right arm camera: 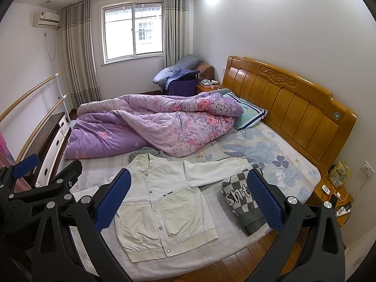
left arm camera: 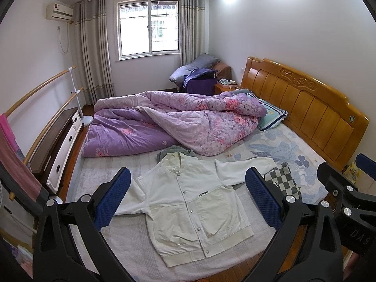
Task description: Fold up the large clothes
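Cream cotton, snapped shut: the jacket (left arm camera: 190, 206) lies face up near the foot edge of the bed (left arm camera: 112, 171), collar toward the purple quilt (left arm camera: 169, 122), hem toward me, sleeves spread sideways. I hold both tongs above it, ahead and below. My left tongs (left arm camera: 188, 199), released and empty, frame the body and sit nearer the left sleeve (left arm camera: 131, 199); my right tongs (right arm camera: 188, 199), equally spread and empty, are closer to the right sleeve (right arm camera: 211, 169). Only the right view shows the checked garment (right arm camera: 244, 199) in full, touching that sleeve's cuff.
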Demonstrator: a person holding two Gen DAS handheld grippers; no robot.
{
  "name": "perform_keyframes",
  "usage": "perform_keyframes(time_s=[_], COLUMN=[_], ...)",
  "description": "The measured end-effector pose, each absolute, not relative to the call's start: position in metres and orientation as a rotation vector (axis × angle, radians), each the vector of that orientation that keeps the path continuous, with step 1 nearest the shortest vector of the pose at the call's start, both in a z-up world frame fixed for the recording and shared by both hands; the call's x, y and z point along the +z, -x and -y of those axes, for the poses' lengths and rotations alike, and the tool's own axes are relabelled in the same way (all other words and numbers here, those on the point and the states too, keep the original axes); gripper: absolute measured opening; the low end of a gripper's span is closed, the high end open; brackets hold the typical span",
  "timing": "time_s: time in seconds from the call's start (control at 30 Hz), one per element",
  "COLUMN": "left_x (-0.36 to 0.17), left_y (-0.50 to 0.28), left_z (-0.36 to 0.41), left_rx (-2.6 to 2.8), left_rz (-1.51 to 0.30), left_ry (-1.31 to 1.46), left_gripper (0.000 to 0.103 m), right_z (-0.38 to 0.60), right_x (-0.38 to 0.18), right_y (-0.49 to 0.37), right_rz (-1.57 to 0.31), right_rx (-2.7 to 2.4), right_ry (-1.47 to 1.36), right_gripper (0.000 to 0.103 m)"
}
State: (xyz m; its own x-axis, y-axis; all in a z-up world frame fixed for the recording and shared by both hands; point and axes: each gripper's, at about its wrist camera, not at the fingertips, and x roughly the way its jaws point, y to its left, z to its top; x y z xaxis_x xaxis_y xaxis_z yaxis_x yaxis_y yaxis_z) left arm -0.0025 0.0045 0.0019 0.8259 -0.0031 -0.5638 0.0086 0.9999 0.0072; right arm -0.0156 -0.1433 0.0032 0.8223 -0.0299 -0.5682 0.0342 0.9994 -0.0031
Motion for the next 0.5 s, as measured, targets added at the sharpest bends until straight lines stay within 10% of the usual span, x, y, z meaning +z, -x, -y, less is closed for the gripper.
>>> perform_keyframes(time_s=[0.5], left_x=[-0.0023], left_y=[-0.0011], left_z=[-0.0128], left_rx=[0.001], left_rz=[-0.606], left_ry=[-0.009], left_gripper=[0.098], right_z=[0.1378], right_x=[-0.0042], right_y=[0.0068], right_rz=[-0.615], right_rx=[-0.028], right_ry=[-0.007], right_gripper=[0.095])
